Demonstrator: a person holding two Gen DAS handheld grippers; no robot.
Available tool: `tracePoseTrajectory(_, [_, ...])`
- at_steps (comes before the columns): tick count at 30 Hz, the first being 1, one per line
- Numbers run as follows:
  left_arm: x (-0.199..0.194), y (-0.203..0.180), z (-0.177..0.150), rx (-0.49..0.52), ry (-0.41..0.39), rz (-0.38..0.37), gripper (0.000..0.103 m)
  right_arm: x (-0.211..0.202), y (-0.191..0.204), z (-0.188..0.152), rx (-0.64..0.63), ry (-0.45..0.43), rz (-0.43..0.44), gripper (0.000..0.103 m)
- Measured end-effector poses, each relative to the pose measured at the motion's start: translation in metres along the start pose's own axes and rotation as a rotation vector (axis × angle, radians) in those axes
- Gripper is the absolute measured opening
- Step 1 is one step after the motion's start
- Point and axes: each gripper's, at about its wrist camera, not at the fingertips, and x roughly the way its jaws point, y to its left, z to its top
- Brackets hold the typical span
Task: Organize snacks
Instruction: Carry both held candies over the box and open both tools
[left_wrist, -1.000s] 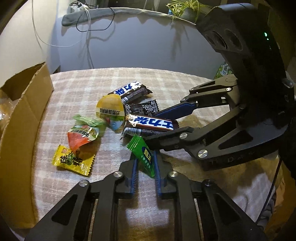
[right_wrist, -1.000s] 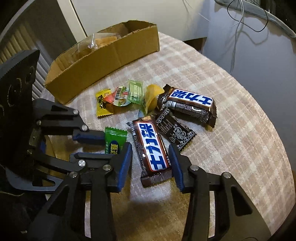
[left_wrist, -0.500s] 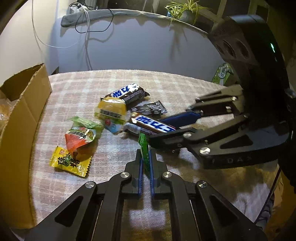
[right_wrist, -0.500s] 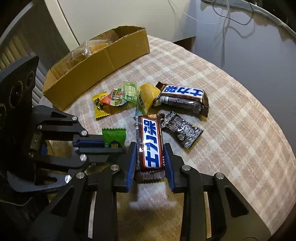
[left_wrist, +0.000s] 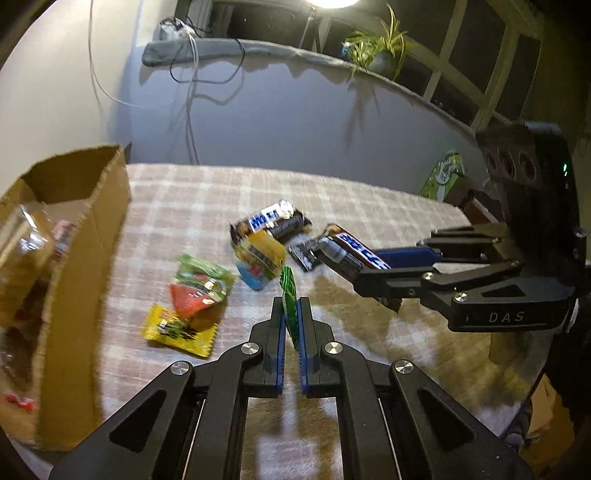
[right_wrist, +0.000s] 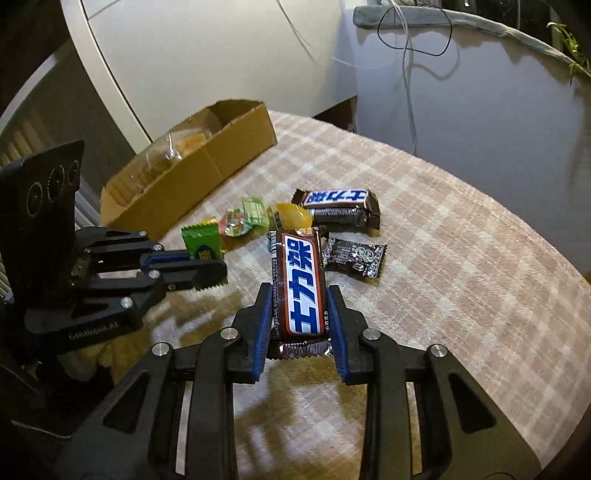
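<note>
Two snacks were in my grippers. My right gripper (right_wrist: 300, 314) was clamped across the width of a brown chocolate bar (right_wrist: 300, 286) with a blue and white label. The bar's long axis ran along the fingers, its far end pointing out over the loose pile in the middle of the table (right_wrist: 461, 277) and its crimped near end tucked back between the pads, clear of the checked cloth. My left gripper (left_wrist: 291, 314) was pinched fully together on a small green sachet (left_wrist: 289, 295), which stood on edge between the pads with its long axis along the fingers and its free end sticking out past the tips towards the pile.

On the cloth lay a second brown bar (right_wrist: 338, 206), its long axis roughly parallel to the far edge of the table, with a black sachet (right_wrist: 356, 258) just beside it, a yellow-wrapped piece (right_wrist: 291, 216) touching it, and further small sweets near these, including a yellow sachet (left_wrist: 179, 328). A cardboard box (right_wrist: 207, 170) sat along the left edge of the table, holding clear-wrapped items.
</note>
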Motion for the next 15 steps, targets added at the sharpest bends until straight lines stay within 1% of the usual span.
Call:
tracePoseTrajectory(7, [-0.033,0.014,0.009,-0.015,-0.072,0.023,0.004,-0.012,0.021,0.017,-0.002,-0.052,0.003,0.03])
tracePoseTrajectory(15, [-0.067,0.041,0.01,-0.043,-0.137,0.056,0.004,-0.013,0.057,0.053,-0.042,-0.1,0.004,0.03])
